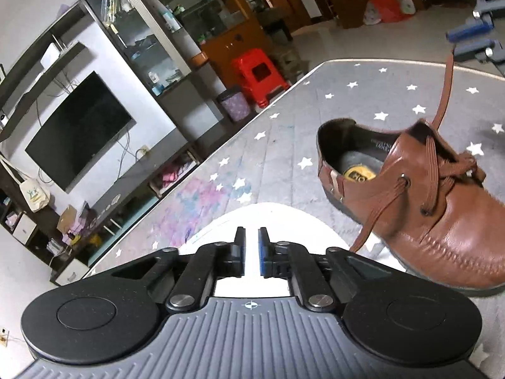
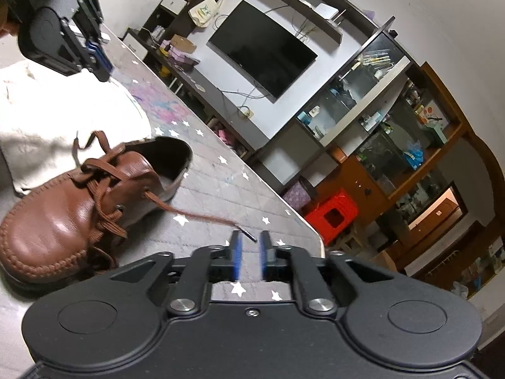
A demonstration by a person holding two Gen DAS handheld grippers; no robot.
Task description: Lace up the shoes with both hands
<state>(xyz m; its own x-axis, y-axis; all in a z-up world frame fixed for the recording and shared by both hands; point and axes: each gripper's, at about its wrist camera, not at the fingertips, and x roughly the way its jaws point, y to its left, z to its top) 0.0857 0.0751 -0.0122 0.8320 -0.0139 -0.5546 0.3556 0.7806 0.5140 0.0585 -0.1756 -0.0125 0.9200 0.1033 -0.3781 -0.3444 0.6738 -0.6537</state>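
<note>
Both grippers, left gripper (image 1: 251,251) and right gripper (image 2: 251,254), sitting slightly parted, gripping nothing; brown flat lace (image 2: 202,216) end lying loose between right jaws, risking slipping out of brown leather shoe (image 2: 72,208) eyelet.

I'm working in a home living room: ahead of my hand-held gripper a wall-mounted television (image 2: 263,49) sits in a dark shelving unit (image 1: 148,47), with a red plastic stool (image 1: 258,75) and wooden cabinets (image 2: 419,145) beyond.
</note>
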